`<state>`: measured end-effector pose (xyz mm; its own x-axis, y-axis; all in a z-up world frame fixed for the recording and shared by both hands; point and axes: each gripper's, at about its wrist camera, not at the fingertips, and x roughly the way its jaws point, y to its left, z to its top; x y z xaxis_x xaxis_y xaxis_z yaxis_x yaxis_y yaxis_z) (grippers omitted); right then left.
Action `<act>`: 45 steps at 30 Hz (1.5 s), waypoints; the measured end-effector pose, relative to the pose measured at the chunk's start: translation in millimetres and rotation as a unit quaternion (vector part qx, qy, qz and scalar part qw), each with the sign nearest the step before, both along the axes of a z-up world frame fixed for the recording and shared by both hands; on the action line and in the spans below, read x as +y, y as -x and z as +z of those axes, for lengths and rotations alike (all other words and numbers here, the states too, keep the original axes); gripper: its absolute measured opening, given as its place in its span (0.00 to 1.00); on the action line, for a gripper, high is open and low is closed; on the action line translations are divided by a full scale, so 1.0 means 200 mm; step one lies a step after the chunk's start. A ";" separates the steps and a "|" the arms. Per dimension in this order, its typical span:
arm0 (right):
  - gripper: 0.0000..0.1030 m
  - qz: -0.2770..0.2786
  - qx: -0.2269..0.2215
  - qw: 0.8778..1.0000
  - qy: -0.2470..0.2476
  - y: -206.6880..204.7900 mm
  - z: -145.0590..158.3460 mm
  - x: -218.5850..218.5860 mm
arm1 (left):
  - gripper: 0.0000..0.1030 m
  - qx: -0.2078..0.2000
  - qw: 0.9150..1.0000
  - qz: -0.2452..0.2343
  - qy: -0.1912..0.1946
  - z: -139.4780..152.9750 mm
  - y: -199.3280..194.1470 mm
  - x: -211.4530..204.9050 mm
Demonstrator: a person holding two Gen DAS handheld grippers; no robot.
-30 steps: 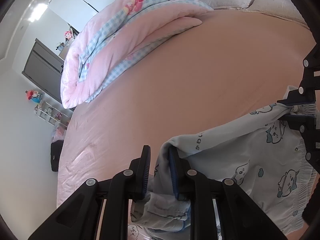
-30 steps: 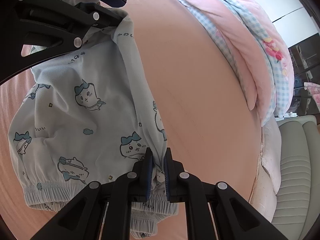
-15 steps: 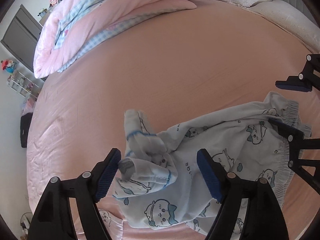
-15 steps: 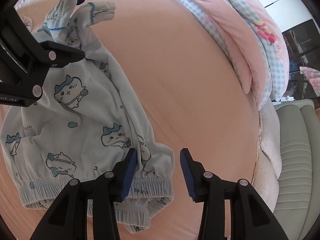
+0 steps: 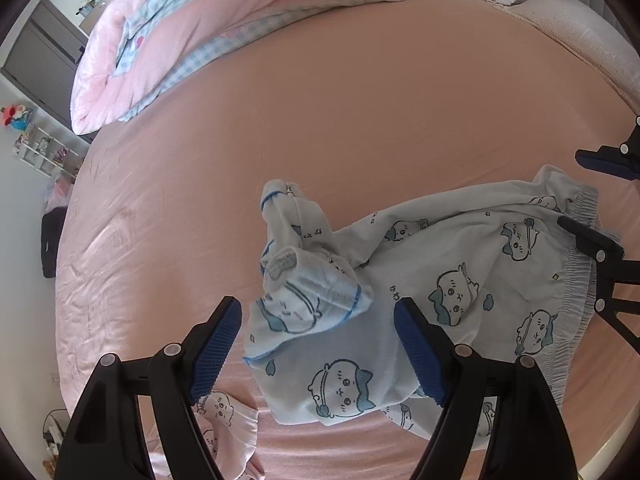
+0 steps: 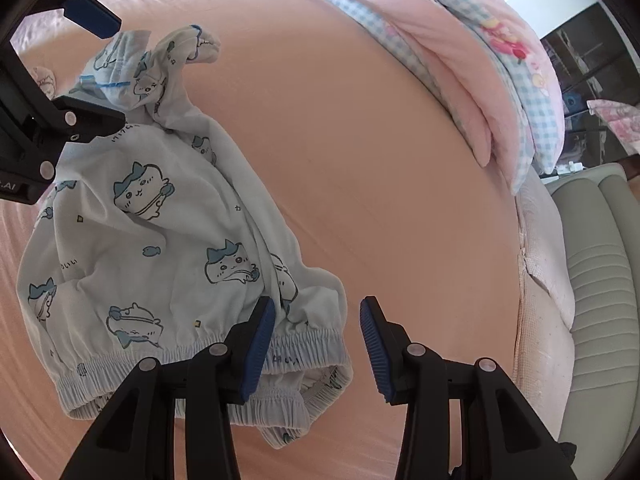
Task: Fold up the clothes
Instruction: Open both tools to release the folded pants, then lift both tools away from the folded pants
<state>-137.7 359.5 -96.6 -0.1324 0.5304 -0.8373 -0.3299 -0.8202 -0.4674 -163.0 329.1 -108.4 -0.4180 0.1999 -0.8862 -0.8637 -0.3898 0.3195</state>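
Observation:
Light blue pajama pants (image 5: 452,280) with cartoon cat prints lie crumpled on the pink bed sheet (image 5: 360,120). Their leg ends are bunched in a heap (image 5: 296,272) and the elastic waistband (image 6: 296,352) lies at the other end. My left gripper (image 5: 316,344) is open and empty, just above the bunched leg ends. My right gripper (image 6: 318,340) is open and empty over the waistband corner. The pants also show in the right wrist view (image 6: 152,224), with the left gripper (image 6: 92,64) at the upper left.
A folded pink and blue checked quilt (image 5: 192,40) lies at the far side of the bed, seen also in the right wrist view (image 6: 480,72). A pink printed garment (image 5: 224,412) lies under my left gripper. The padded headboard (image 6: 592,280) stands at the right.
Both grippers have opened and let go of the pants, which dropped onto the sheet. Both grippers have pulled back slightly.

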 end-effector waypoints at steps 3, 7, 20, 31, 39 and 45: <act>0.42 0.006 0.005 1.000 -0.013 -0.04 0.06 -0.06 | 0.77 -0.032 0.999 0.000 -0.019 0.03 -0.03 -0.08; 0.42 0.020 0.008 0.999 -0.024 -0.08 0.10 -0.14 | 0.79 -0.101 0.995 0.004 -0.024 0.00 -0.08 -0.16; 0.42 -0.011 0.037 0.999 0.037 -0.15 0.11 -0.37 | 0.79 -0.176 0.984 0.017 -0.028 -0.21 -0.37 -0.36; 0.43 -0.026 0.109 0.987 0.113 -0.16 0.11 -0.46 | 0.79 -0.211 0.973 0.064 -0.063 -0.30 -0.41 -0.40; 0.43 -0.016 0.116 0.985 0.128 -0.16 0.07 -0.51 | 0.80 -0.229 0.964 0.099 -0.095 -0.31 -0.40 -0.42; 0.43 -0.053 0.142 0.972 0.177 -0.16 0.04 -0.47 | 1.00 -0.239 0.959 0.110 -0.106 -0.34 -0.44 -0.39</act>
<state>-106.3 264.9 -88.3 -0.3455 0.2396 -0.9073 -0.4968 -0.8670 -0.0398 -75.7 251.1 -175.9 -0.0280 0.3509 -0.9360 -0.7812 -0.5918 -0.1985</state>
